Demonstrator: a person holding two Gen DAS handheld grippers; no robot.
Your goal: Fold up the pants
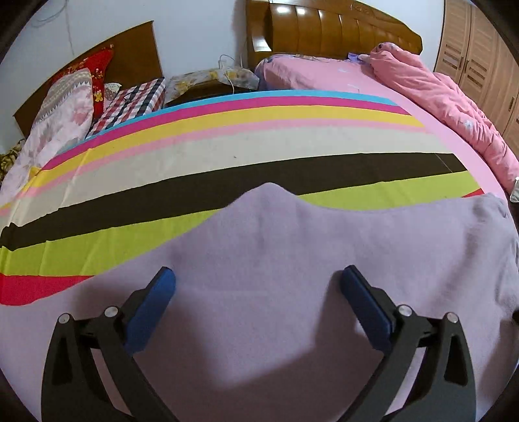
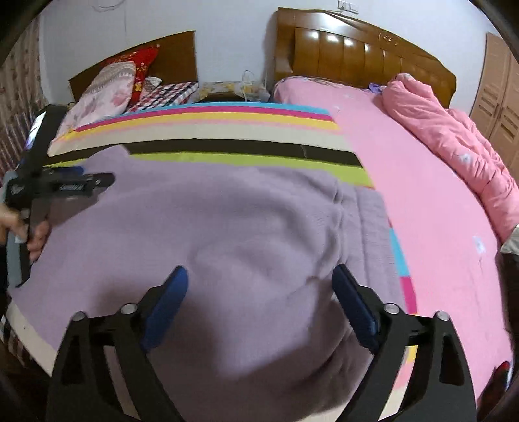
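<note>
the pants (image 1: 292,259), a lilac knit garment, are seen spread flat on a striped sheet (image 1: 227,152) laid over the bed. in the left wrist view the garment covers the near part of the sheet; its far edge rises to a rounded peak over the lime and dark stripes. in the right wrist view the cloth (image 2: 227,227) runs across the near edge of the bed, with a ribbed band lying toward the right side of the sheet, beside the pink mattress cover (image 2: 438,211).

the left gripper (image 1: 258,276) is held above the lilac cloth, jaws spread wide, nothing between the blue pads (image 1: 152,308); contact with the cloth cannot be told. the same gripper is seen from the side at the left edge of the right wrist view (image 2: 78,183), held by a hand (image 2: 35,237).

the right gripper (image 2: 261,279) is likewise set wide apart over the garment, blue pads (image 2: 168,302) clear of any fold, nothing clamped.

a pink quilt (image 1: 438,97) is bunched along the right edge of the bed. pillows (image 1: 65,107) lie at the far left corner, a wooden headboard (image 1: 340,29) stands behind.
</note>
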